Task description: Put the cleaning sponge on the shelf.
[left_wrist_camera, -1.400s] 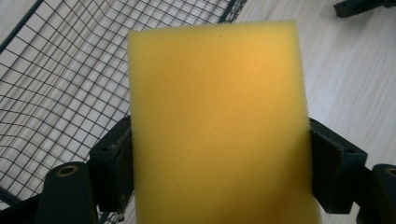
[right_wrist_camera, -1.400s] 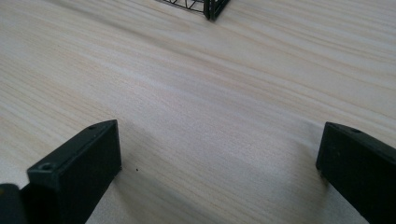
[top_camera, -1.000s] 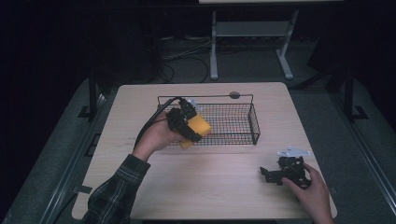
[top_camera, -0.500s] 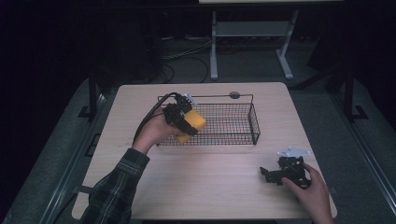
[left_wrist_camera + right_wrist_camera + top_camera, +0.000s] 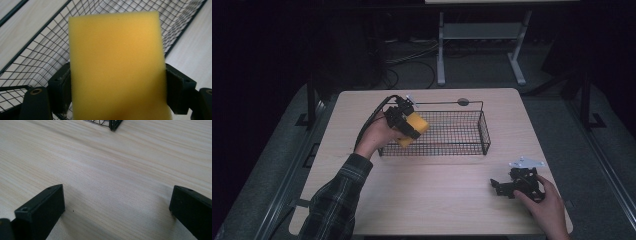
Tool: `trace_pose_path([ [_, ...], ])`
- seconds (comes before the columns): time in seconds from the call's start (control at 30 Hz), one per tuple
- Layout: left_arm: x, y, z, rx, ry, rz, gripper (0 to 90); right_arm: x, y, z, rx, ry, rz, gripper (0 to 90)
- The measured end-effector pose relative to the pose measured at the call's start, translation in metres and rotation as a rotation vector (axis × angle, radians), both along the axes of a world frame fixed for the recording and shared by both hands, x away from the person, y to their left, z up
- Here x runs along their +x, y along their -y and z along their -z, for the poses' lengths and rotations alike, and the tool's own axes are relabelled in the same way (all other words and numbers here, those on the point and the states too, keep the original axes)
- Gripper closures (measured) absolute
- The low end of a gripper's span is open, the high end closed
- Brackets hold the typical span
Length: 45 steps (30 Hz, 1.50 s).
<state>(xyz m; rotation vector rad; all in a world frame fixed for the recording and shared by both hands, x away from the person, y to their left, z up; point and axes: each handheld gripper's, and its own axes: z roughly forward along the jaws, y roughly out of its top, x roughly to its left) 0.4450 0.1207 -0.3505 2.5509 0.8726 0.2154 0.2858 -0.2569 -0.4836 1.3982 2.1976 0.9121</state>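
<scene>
While the left tool stays out of it for words of progress, its jaws are clamped on the one yellow sponge, held over the left end of the one black wire basket, so the pick-up looks done and the drop into the basket is left. Further right, the right tool rests on the tabletop with jaws apart and nothing between them; two tools in all.
</scene>
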Motion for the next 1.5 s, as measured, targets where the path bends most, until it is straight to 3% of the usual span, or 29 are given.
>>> trace_pose_path([
  [0.67, 0.027, -0.02, 0.012, 0.009, 0.001, -0.127, 22.1, 0.0, 0.0, 0.0, 0.001, 0.0, 0.001, 0.0],
  [1.5, 0.037, -0.03, 0.045, 0.001, -0.042, -0.162, 22.1, 0.0, 0.0, 0.0, 0.001, 0.0, 0.001, 0.0],
])
